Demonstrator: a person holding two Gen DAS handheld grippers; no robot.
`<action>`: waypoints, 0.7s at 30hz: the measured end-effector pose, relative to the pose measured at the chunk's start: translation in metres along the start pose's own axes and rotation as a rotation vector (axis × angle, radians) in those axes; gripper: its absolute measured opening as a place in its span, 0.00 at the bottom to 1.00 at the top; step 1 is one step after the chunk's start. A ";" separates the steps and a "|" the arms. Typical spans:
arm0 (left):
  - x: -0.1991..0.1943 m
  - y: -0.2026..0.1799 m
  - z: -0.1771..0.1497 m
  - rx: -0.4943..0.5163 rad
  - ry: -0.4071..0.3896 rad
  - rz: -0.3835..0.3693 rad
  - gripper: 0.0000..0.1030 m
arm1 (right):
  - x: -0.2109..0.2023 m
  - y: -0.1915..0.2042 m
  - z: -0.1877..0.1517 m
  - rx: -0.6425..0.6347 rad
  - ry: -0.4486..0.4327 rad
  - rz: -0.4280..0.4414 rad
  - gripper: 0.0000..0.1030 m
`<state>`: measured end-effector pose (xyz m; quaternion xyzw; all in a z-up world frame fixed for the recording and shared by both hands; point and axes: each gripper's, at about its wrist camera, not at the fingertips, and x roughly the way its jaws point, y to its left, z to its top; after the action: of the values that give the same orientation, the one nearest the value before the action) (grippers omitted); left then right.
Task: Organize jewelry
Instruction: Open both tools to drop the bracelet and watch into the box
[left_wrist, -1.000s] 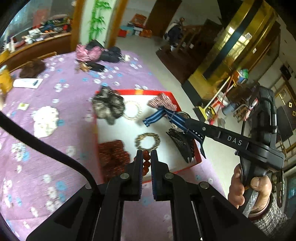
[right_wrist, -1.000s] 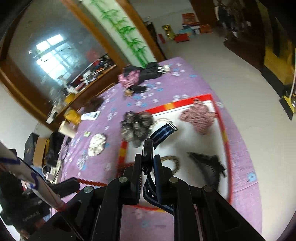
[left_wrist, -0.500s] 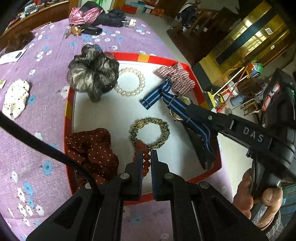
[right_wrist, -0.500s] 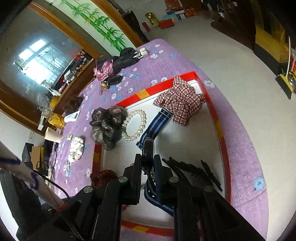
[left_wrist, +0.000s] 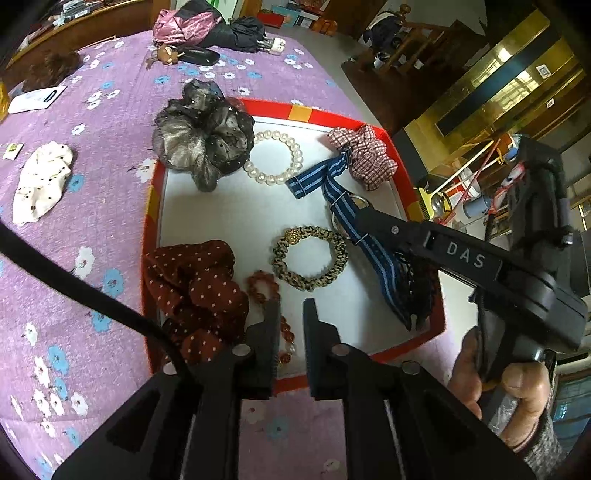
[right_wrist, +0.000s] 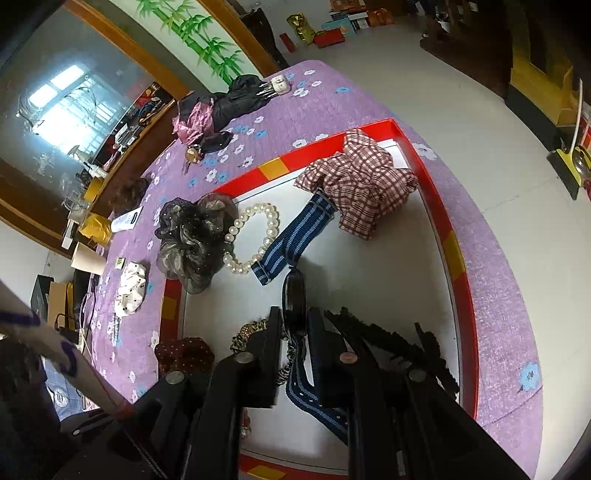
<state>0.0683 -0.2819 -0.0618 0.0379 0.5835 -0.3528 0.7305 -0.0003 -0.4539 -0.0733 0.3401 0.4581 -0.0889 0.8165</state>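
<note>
A red-rimmed white tray (left_wrist: 236, 206) lies on the purple flowered cloth. My left gripper (left_wrist: 291, 309) is open just above a red bead bracelet (left_wrist: 263, 283) lying in the tray beside a brown dotted scrunchie (left_wrist: 195, 284). My right gripper (right_wrist: 294, 320) is shut on a watch with a blue striped strap (right_wrist: 295, 236), whose strap end rests on the tray; the strap also shows in the left wrist view (left_wrist: 343, 206). A leopard bracelet (left_wrist: 310, 258), a pearl bracelet (left_wrist: 275, 162), a grey scrunchie (left_wrist: 203, 136), a plaid scrunchie (left_wrist: 364, 155) and a black hair claw (right_wrist: 391, 343) lie in the tray.
A white dotted scrunchie (left_wrist: 40, 181) lies on the cloth left of the tray. A pink and black umbrella (left_wrist: 207, 29), a dark case (left_wrist: 197, 57) and a white card (left_wrist: 37, 98) lie at the far end. The bed edge and floor (right_wrist: 498, 129) are right of the tray.
My left gripper has opened and let the red bead bracelet down into the tray. My right gripper has come lower over the tray with the watch; its strap end now rests there.
</note>
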 end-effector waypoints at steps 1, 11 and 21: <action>-0.006 0.000 -0.002 0.000 -0.012 0.003 0.20 | -0.002 -0.001 0.000 0.004 -0.006 -0.003 0.31; -0.070 0.027 -0.040 -0.083 -0.112 0.083 0.33 | -0.048 0.002 -0.034 -0.011 -0.039 -0.022 0.44; -0.134 0.100 -0.081 -0.257 -0.231 0.248 0.36 | -0.003 0.060 -0.097 -0.238 0.131 -0.179 0.44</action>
<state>0.0476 -0.1064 -0.0054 -0.0245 0.5269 -0.1848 0.8292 -0.0406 -0.3474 -0.0764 0.2038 0.5462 -0.0841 0.8081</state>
